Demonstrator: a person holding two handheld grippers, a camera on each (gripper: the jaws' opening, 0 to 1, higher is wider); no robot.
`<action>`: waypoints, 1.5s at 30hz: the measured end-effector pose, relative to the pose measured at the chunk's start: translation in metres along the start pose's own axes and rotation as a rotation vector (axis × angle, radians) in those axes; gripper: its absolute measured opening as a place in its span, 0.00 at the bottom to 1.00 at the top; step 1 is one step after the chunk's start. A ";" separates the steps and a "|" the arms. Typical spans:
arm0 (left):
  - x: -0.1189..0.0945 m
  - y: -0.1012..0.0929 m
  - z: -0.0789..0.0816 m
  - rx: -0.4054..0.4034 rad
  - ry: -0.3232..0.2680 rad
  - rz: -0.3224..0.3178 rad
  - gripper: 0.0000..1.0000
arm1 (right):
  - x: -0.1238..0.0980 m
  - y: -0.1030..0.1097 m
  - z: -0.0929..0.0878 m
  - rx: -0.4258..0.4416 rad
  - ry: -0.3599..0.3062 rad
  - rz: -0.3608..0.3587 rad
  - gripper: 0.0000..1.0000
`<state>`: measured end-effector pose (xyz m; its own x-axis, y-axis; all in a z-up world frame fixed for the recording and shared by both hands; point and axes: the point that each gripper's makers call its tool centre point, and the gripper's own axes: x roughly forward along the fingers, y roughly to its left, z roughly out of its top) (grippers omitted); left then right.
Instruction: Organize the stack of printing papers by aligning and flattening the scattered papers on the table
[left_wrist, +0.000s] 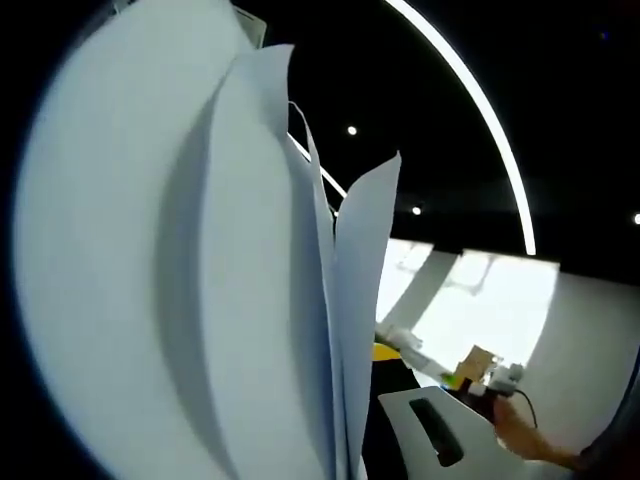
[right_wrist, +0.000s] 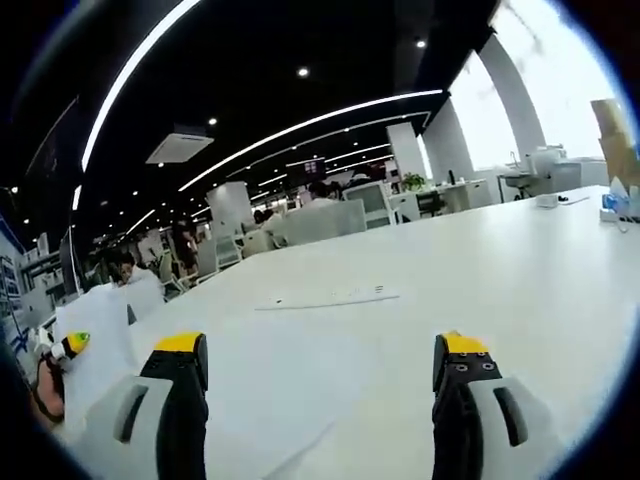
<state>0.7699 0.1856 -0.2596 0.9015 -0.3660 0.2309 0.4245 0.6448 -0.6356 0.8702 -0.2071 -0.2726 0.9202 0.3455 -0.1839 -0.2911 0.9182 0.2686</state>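
Across right gripper view: white table (right_wrist: 420, 290) wide, right gripper (right_wrist: 320, 370) over it, jaws spread, nothing between. Thin paper sheet (right_wrist: 325, 297) flat on table at 12 o'clock from jaws, well apart. Left gripper view: printing papers (left_wrist: 230, 300) upright, fanned, close to lens, 9 o'clock side; left claw state cannot tell. Other gripper (left_wrist: 435, 428) at 5 o'clock, hand (left_wrist: 525, 435) just beside.

**Paper sheets fanned right up against my left camera**

My left gripper view has white paper sheets (left_wrist: 200, 300) standing on edge very close, several layers curving and splaying apart at their tips. My own jaws are hidden behind them. At lower right I see the other gripper (left_wrist: 455, 425), white with a dark slot, held by a hand (left_wrist: 530, 435). A bright curved ceiling light (left_wrist: 490, 120) arcs overhead.
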 end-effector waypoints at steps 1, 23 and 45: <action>0.000 0.000 0.000 0.000 0.000 0.000 0.06 | 0.000 -0.001 0.000 0.002 0.000 -0.001 0.88; 0.003 -0.003 -0.002 0.032 0.016 0.002 0.06 | 0.009 -0.016 -0.022 0.013 0.042 -0.010 0.87; 0.003 -0.002 -0.001 0.027 0.016 0.000 0.06 | 0.014 -0.026 -0.030 0.007 0.058 -0.026 0.87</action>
<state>0.7713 0.1822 -0.2582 0.9002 -0.3766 0.2188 0.4267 0.6625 -0.6156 0.8826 -0.2205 -0.3100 0.9107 0.3321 -0.2458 -0.2647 0.9258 0.2700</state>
